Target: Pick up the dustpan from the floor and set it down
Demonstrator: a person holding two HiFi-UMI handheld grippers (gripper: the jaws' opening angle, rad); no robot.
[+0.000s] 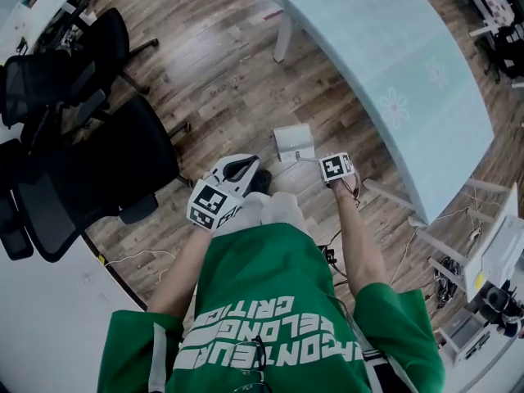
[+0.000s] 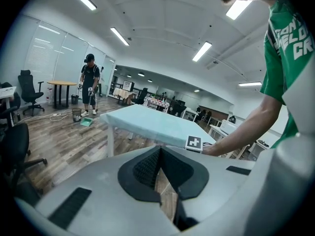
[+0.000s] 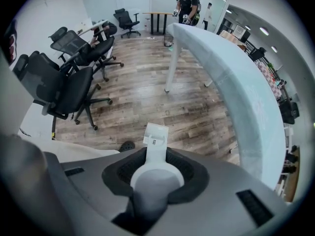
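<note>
Centre frame, the right tool [image 3: 156, 155] clamps the dustpan [image 3: 155, 134] by its handle, pan hanging toward the floor [image 3: 147, 97], apparently for setdown; the left tool [image 2: 158, 154] is closed and empty.

White dustpan [image 1: 293, 143], pale mint table [image 1: 385, 47] with faint flower prints — black chairs [image 1: 90, 170], brown wood-grain floor [image 1: 221, 88].

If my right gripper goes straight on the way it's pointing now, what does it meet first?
The wooden floor, probably: the right gripper points down at it, and the dustpan clamped in its jaws would touch first. How far off is unclear.
</note>
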